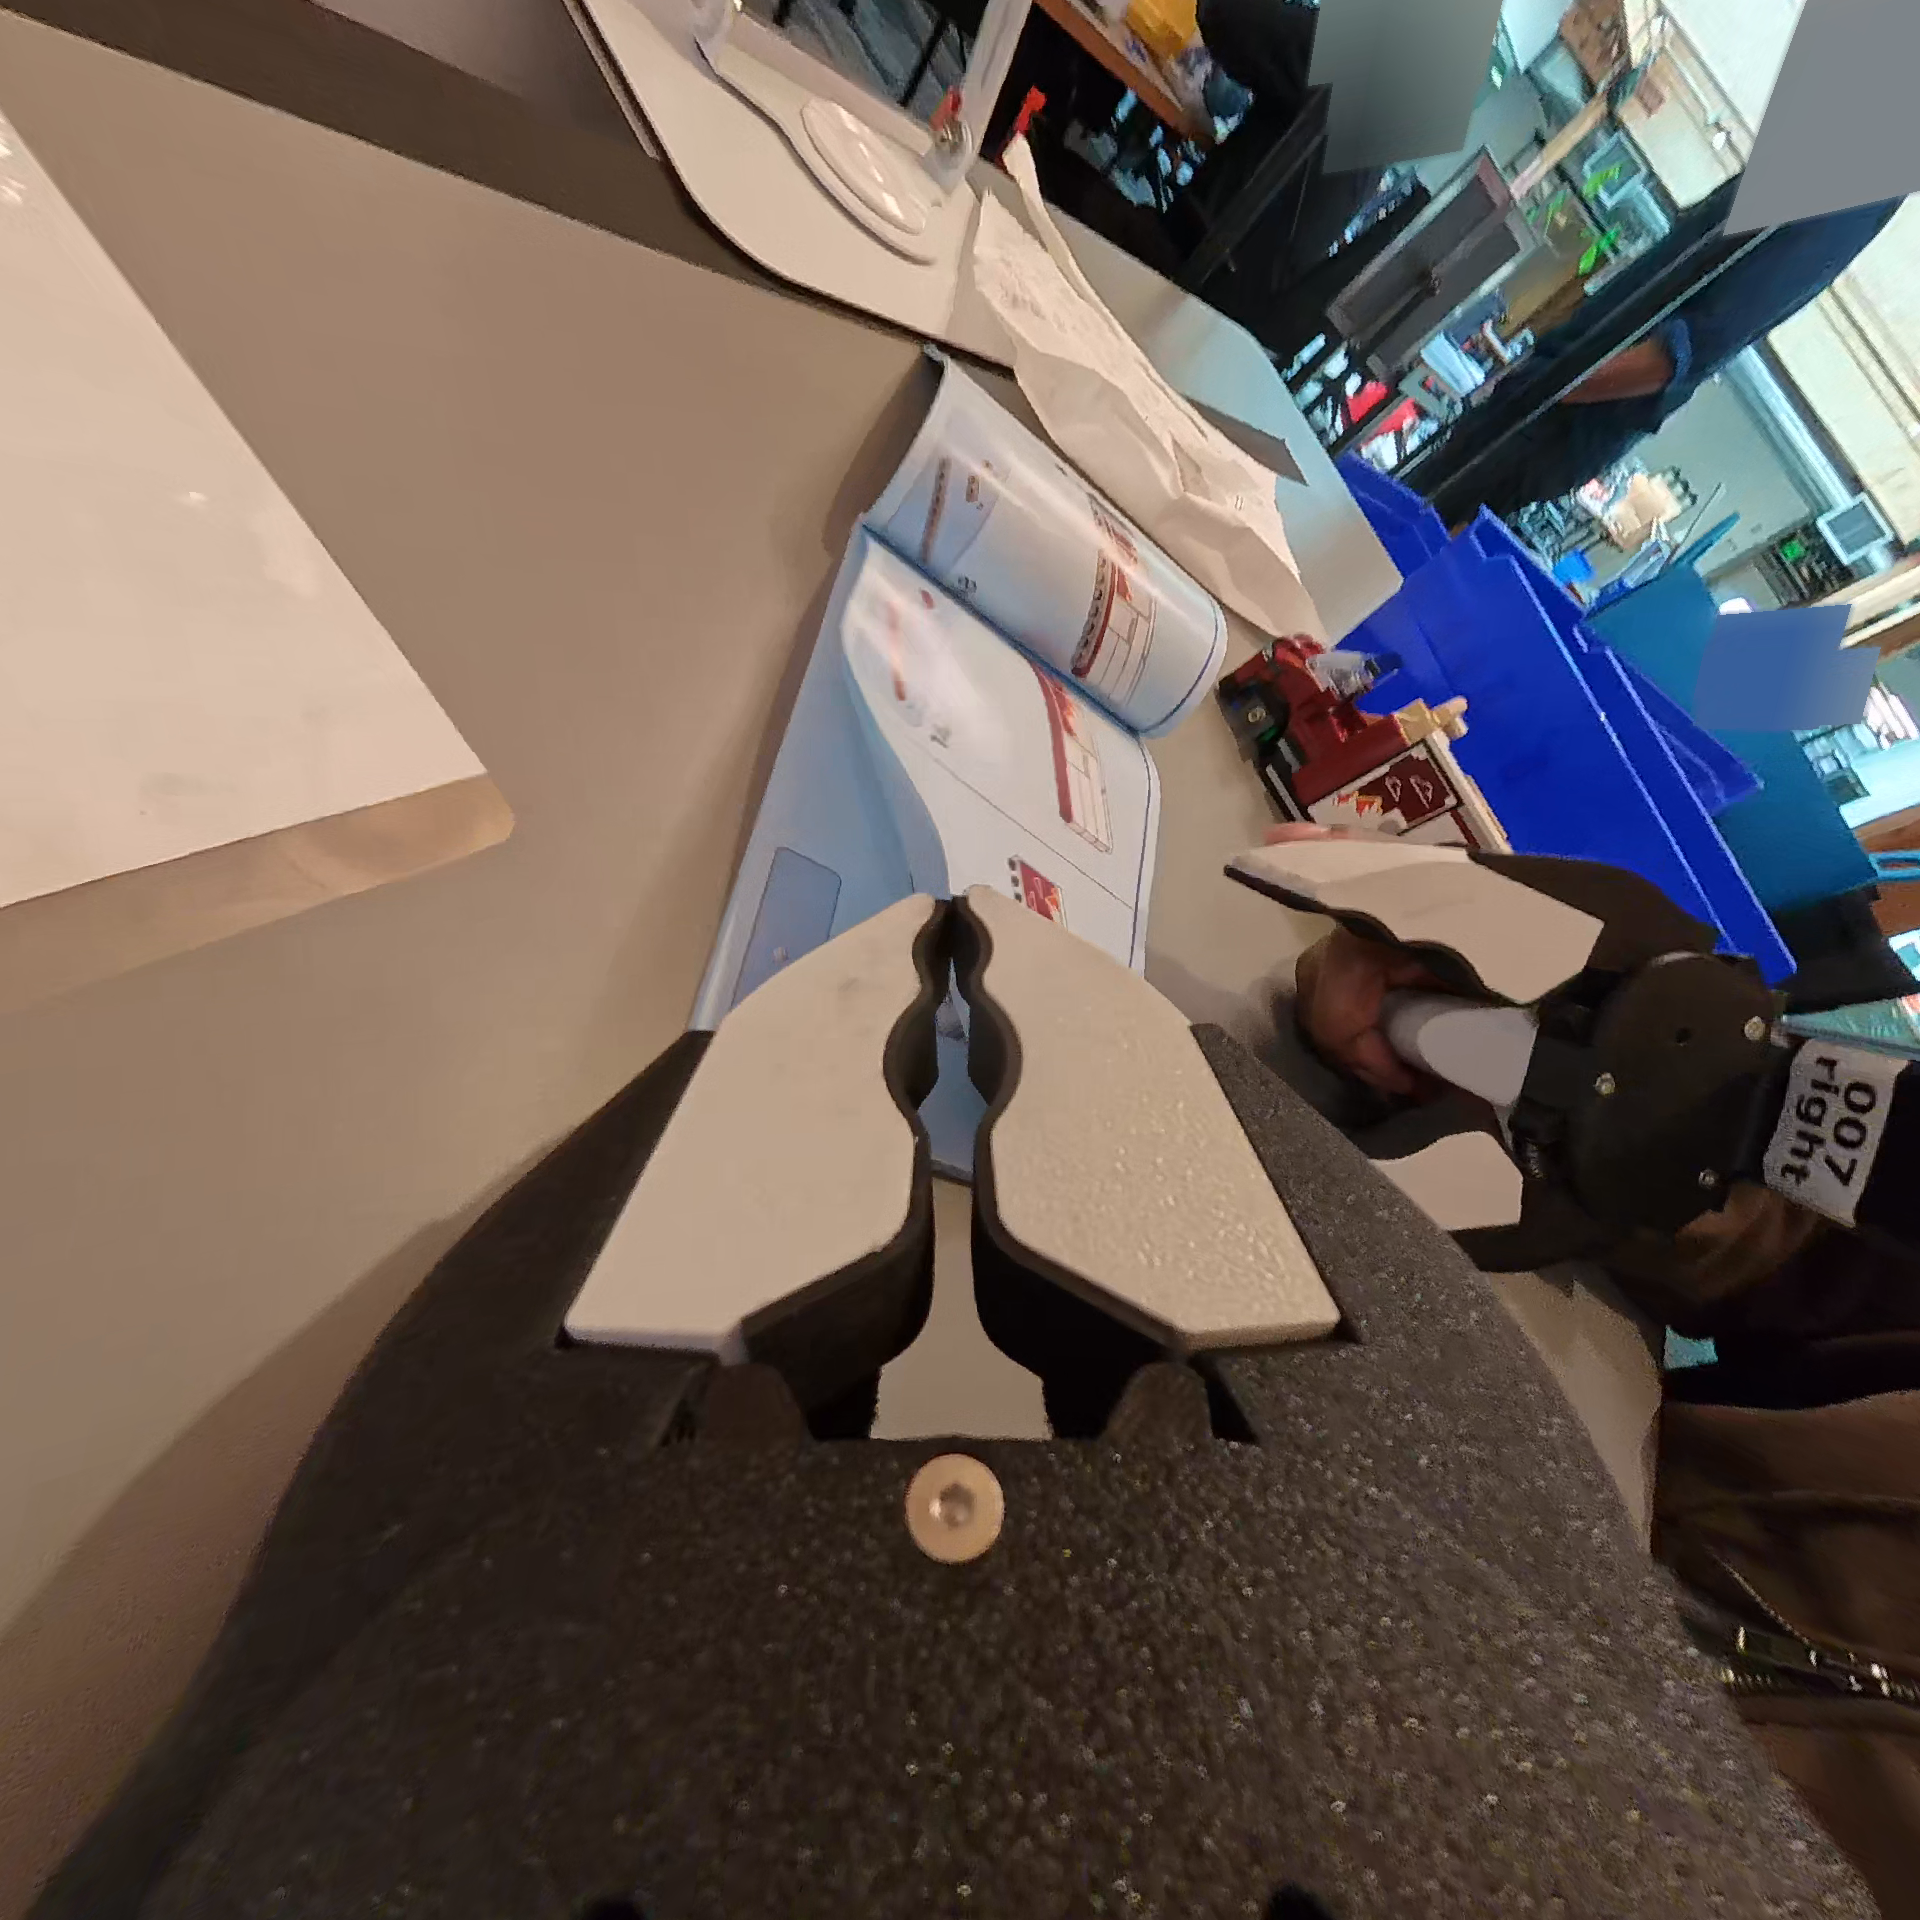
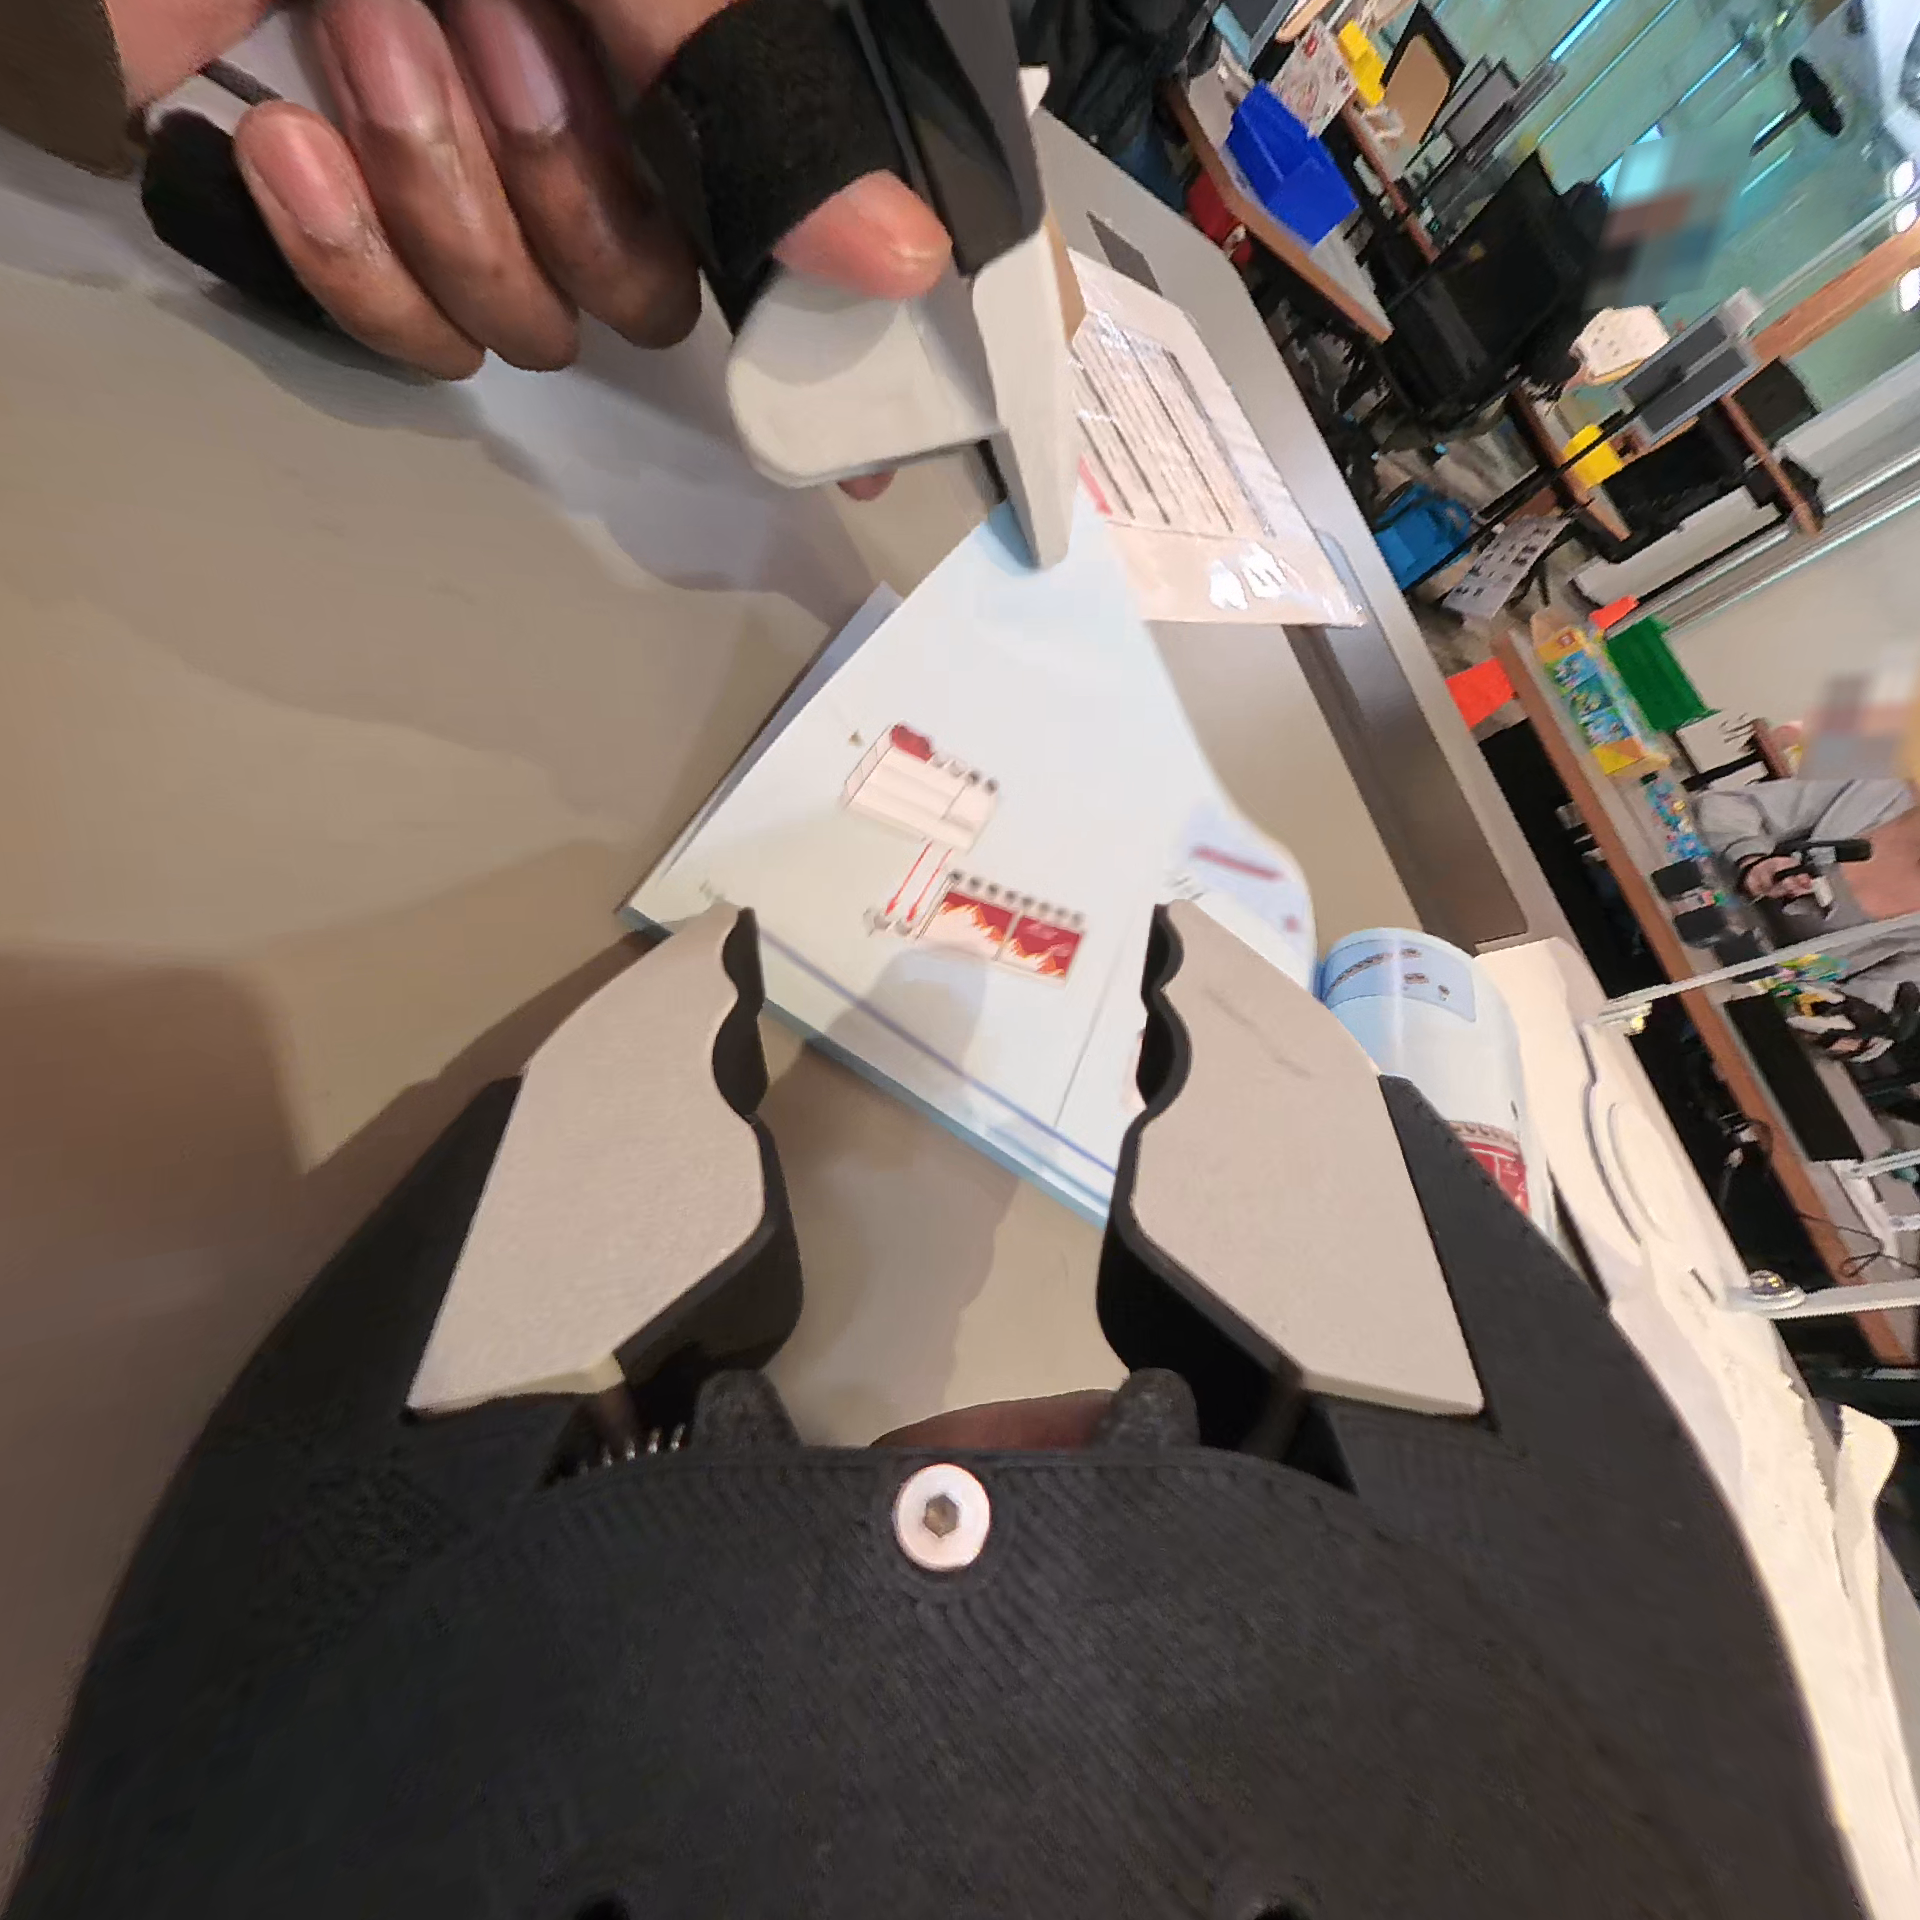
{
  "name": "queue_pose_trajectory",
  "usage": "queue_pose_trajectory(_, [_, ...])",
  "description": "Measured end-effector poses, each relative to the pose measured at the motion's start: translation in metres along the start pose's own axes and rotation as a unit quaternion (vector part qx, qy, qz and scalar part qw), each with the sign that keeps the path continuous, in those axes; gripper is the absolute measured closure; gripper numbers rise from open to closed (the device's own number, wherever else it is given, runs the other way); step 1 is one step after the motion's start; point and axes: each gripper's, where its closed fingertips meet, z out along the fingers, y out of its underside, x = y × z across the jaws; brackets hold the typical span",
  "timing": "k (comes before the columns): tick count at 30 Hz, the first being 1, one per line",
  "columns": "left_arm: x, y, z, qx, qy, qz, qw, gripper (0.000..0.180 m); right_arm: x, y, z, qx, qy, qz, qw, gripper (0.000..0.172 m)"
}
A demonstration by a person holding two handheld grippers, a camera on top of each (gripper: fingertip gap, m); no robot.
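Left wrist view puts its own tongs, the left gripper (image 1: 951,928), at frame centre with the jaws closed tip to tip and nothing between them, hovering over the near edge of an open, pale-blue instruction booklet (image 1: 997,748) that lies on the grey table (image 1: 520,520). From these fingertips the booklet stretches straight ahead toward the upper middle of the frame, its long axis running roughly along the fingers, with one page curled into a roll (image 1: 1143,634) at the far right side. At the right of that frame the right gripper (image 1: 1299,883) comes in sideways, and just above it sits a dark-red and white brick model (image 1: 1361,758) in front of a blue bin (image 1: 1538,665). In the right wrist view the right gripper (image 2: 951,966) stands wide open and bare, its two tips straddling the near corner of the booklet (image 2: 987,727) (the page with the red flame drawings lies just past them, in mid-frame). At the top centre of that frame the left gripper (image 2: 1023,436), held by a hand (image 2: 468,187), points down with its tip at the page's far edge; whether it touches the paper cannot be told. A clear plastic sleeve (image 2: 1174,457) lies just beyond. Both grippers are close over the booklet; the open right one faces it squarely.
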Motion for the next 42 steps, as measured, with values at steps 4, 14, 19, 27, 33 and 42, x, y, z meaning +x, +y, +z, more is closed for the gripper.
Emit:
queue_pose_trajectory(4, [0.002, 0.013, 0.005, -0.043, -0.007, 0.025, 0.999, 0.178, 0.001, -0.001, 0.0, 0.003, 0.003, 0.002, 1.0, 0.102])
queue_pose_trajectory(14, [0.001, 0.023, 0.008, -0.08, -0.013, 0.037, 0.996, 0.16, 0.001, -0.002, -0.002, 0.008, 0.003, 0.004, 1.0, 0.103])
queue_pose_trajectory(19, [-0.001, 0.025, 0.008, -0.09, -0.031, 0.06, 0.994, 0.16, 0.001, -0.002, -0.002, 0.007, 0.004, 0.003, 1.0, 0.103])
queue_pose_trajectory(27, [0.0, 0.025, 0.009, -0.087, -0.034, 0.063, 0.994, 0.159, 0.0, -0.01, -0.003, 0.027, -0.008, 0.028, 0.999, 0.102])
queue_pose_trajectory(33, [0.001, 0.024, 0.01, -0.084, -0.035, 0.064, 0.994, 0.16, 0.002, -0.021, 0.009, 0.016, -0.006, 0.093, 0.995, 0.099])
queue_pose_trajectory(42, [0.003, 0.024, 0.012, -0.082, -0.035, 0.07, 0.994, 0.16, -0.009, -0.021, 0.023, -0.036, 0.006, 0.102, 0.994, 0.093])
